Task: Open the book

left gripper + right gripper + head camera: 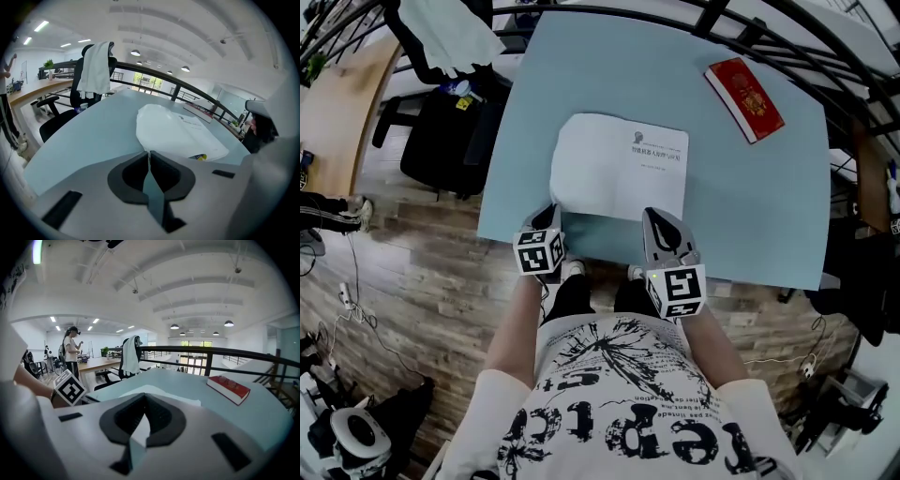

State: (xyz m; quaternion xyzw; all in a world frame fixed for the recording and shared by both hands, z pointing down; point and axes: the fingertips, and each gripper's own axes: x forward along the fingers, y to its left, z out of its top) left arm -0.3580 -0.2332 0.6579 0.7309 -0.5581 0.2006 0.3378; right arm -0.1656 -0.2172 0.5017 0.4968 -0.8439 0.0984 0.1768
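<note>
1. White soft-cover book with a few lines of dark print on its cover lies closed and flat in the middle of the pale blue counter, nearer the counter's near edge than its far one.
2. Left tongs reach in over the counter's near edge, left of its middle. The jaws are pressed together with nothing between them, and their tip sits at the white book's near left corner. Whether it touches the cover cannot be told.
3. Right tongs reach in over the same near edge, right of the counter's middle. These jaws also meet at the tip and grip nothing. Their tip lies at the white book's near edge, and contact is unclear.
4. Red hardback book with a gold-coloured marking on its cover lies closed near the counter's far right corner, well apart from both tongs.
5. Black office chair stands off the counter's left side, with a white cloth draped over its back.
6. Black metal railing runs just beyond the counter's far edge.
7. Wooden plank floor shows below the counter's near and left sides.
8. Person's white T-shirt with black print fills the space on the near side of the counter.
</note>
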